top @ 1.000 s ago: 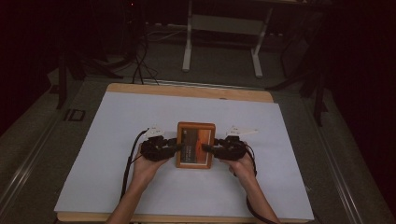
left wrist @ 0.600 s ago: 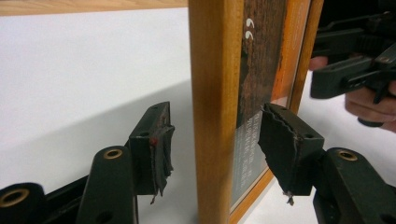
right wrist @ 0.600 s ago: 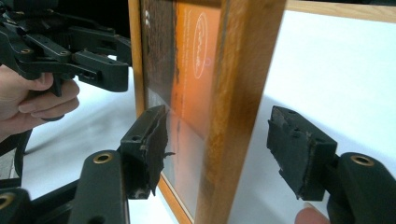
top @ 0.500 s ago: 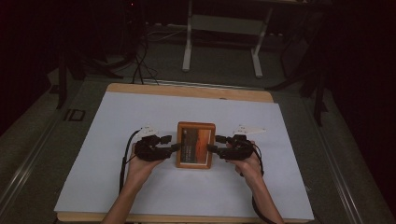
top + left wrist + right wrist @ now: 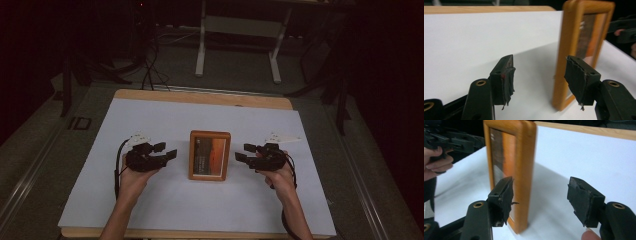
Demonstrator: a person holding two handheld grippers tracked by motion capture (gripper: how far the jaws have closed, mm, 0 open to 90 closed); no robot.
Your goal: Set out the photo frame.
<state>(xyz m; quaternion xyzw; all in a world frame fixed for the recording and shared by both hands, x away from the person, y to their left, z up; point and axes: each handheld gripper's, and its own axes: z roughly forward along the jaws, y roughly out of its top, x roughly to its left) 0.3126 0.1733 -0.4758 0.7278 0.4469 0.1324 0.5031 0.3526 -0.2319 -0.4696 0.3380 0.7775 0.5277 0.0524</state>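
A: Which way does the picture frame (image 5: 209, 155) point?

B: It lies flat on the white sheet (image 5: 165, 120) covering the worktop (image 5: 200, 97), long axis running from 6 o'clock to 12 o'clock in the high view, glass side up. The short edges face the person and the far side of the worktop.

A: And where does it sit relative to each hand-held gripper?

B: Between them. Nearest the camera come the forearms, rising from the bottom edge. The left hand-held gripper (image 5: 167, 151) is at 9 o'clock of the frame, jaws aimed toward 3 o'clock at the frame's left long side, with a clear strip of sheet between. The right hand-held gripper (image 5: 246, 152) is at 3 o'clock, aimed toward 9 o'clock, likewise apart from the frame.

A: Are the jaws closed on anything?

B: No. In the left gripper view the left hand-held gripper (image 5: 538, 80) has its jaws spread wide with only sheet between the pads (the frame (image 5: 584, 47) stands just past the right-hand pad). In the right gripper view the right hand-held gripper (image 5: 540, 201) is spread wide too, and the frame (image 5: 520, 170) rises just beyond its left-hand pad.

A: How does the frame look?

B: Orange-brown wood with rounded corners, around a dark-to-orange picture; a pale patch sits along one side, too blurred to read. Beyond the frame, the sheet ends and a strip of bare wooden worktop shows at 12 o'clock.
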